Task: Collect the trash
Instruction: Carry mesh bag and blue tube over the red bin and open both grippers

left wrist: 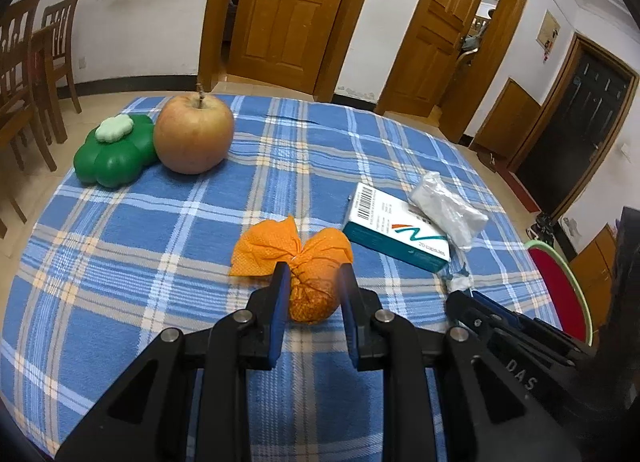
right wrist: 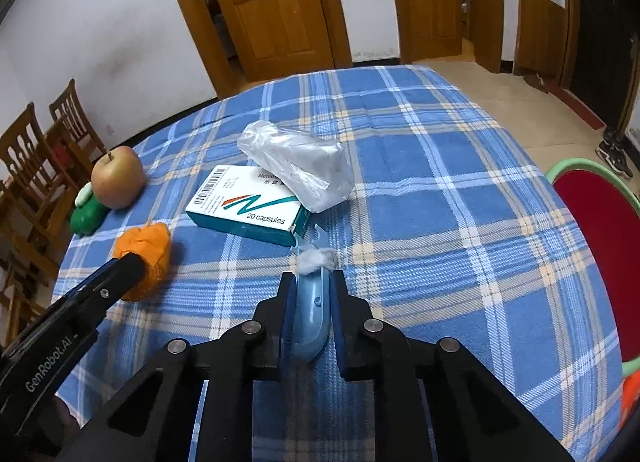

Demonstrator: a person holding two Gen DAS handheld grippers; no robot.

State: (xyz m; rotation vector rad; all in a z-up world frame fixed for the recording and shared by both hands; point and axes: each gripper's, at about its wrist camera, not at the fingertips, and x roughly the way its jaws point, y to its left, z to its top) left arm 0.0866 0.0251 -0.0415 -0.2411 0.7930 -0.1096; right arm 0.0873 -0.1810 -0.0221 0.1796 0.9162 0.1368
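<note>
Gripping orange wrapper ball (left wrist: 310,286) on checked tablecloth (left wrist: 160,242), left gripper (left wrist: 314,282) clenched for lifting; right gripper (right wrist: 312,298) pinched blue plastic piece (right wrist: 310,318) (fluff-tipped), both apparently trash bound for red bin (right wrist: 592,242).

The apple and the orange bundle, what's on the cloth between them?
Nothing. In the left wrist view, only bare checked tablecloth runs between the apple and the orange bundle.

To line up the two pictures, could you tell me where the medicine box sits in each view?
Left wrist view: medicine box, right of centre, beyond the orange bundle.
Right wrist view: medicine box, centre-left, ahead of the fingers.
Shared landmark: the apple.
</note>
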